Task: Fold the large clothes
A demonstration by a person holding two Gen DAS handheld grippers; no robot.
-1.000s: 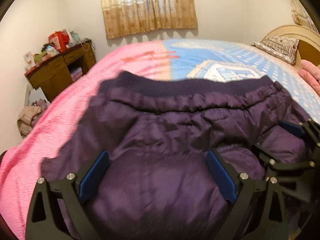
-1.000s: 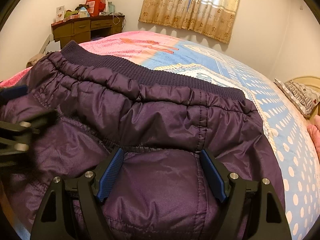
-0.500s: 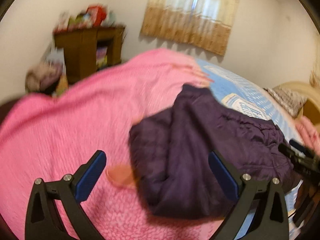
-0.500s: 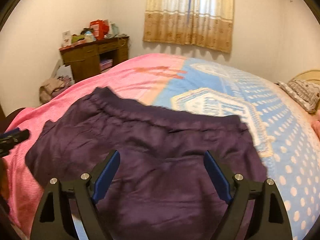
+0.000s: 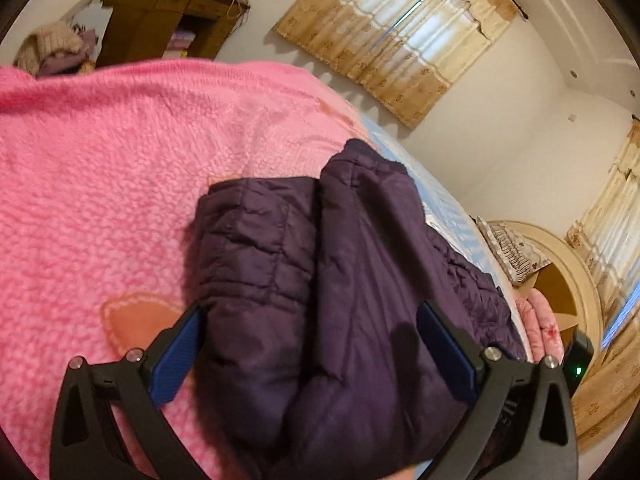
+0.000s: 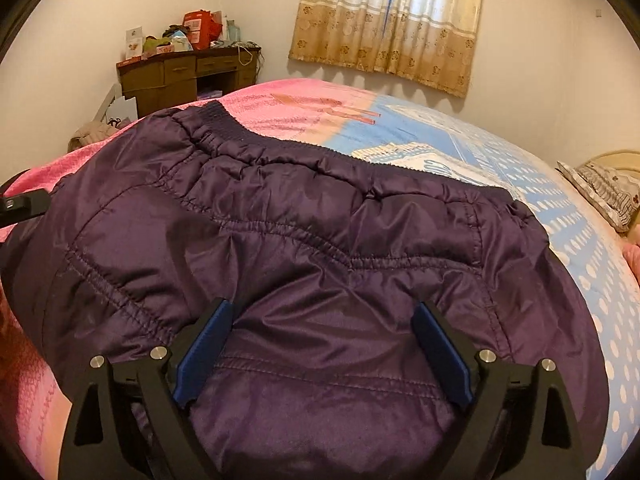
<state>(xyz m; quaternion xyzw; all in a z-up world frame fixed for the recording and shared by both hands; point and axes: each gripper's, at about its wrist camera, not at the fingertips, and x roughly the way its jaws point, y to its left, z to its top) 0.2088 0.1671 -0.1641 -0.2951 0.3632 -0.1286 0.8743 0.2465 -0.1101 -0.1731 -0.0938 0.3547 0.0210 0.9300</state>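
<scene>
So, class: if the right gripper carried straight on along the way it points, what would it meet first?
Most likely the purple jacket: the right gripper hangs open just above its folded top, though exact depth is unclear.

I see the dark purple quilted jacket (image 6: 320,240) lying folded on the bed, partly on the pink fleece blanket (image 5: 100,180) to its left and partly on the blue dotted bedsheet (image 6: 560,220) to its right. Behind the bed, the brown wooden desk (image 6: 188,72) stands left of the beige patterned curtain (image 6: 392,20). The striped pillow (image 6: 604,192) lies far right, before the headboard.
</scene>
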